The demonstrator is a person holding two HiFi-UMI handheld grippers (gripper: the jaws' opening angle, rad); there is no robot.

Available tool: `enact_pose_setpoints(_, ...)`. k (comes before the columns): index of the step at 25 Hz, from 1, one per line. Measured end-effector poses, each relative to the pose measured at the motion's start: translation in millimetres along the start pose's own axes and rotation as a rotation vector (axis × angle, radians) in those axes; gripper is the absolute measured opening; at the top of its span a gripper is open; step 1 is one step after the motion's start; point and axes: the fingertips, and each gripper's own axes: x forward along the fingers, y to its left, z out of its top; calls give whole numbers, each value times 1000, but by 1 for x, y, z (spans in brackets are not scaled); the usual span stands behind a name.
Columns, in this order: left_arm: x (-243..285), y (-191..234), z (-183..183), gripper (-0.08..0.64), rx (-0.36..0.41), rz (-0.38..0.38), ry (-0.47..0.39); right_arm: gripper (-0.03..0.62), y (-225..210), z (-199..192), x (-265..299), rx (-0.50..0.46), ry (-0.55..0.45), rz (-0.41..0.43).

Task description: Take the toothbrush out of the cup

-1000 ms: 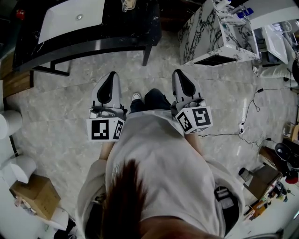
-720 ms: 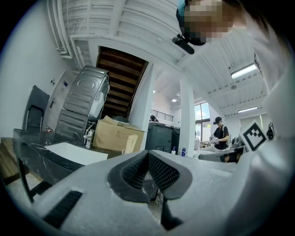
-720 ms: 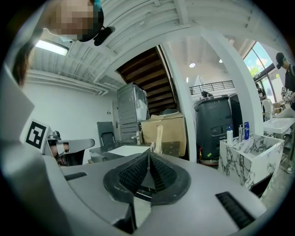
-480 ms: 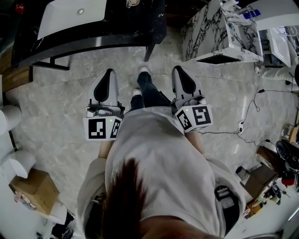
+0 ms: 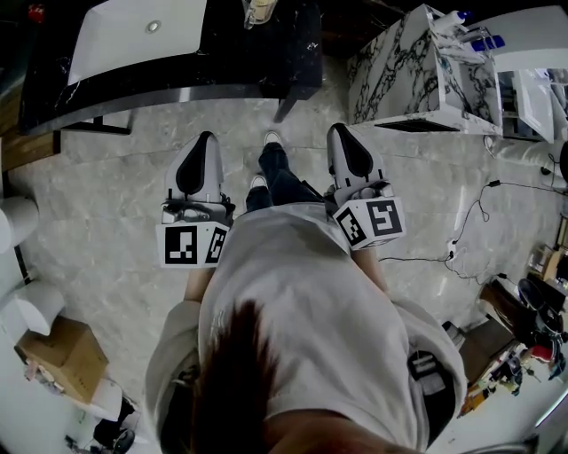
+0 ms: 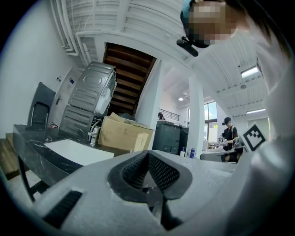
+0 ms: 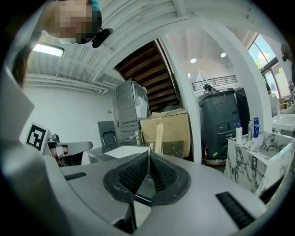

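Both claws out front, side by side. Left claw [image 5: 208, 142] is clenched, nothing in it. Right claw [image 5: 338, 133] is clenched too, pads pressed together on nothing. Below them the marble floor [image 5: 106, 222], and the person's shoes [image 5: 272, 138] between the two. Ahead of the left claw is the black worktop [image 5: 177, 78] with its white basin [image 5: 133, 35]. On that worktop, ahead and between the claws, stands the cup [image 5: 258, 14], with the toothbrush [image 7: 159, 134] upright inside, well apart from both
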Motion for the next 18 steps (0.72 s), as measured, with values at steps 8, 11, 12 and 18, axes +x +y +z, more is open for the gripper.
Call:
enact_pose_setpoints(8, 66, 16, 8, 14, 15, 13, -1, 23, -35, 22, 69, -4, -7, 38)
enact_pose_setpoints(11, 89, 24, 15, 14, 18, 30, -13, 23, -45, 34, 95, -11, -14, 67)
enact_pose_setpoints(12, 96, 26, 17, 14, 19, 36, -16, 23, -48, 38, 103, -12, -16, 76)
enact_pose_setpoints(18, 131, 36, 22, 14, 19, 79, -27, 23, -68, 48, 142, -10, -16, 107)
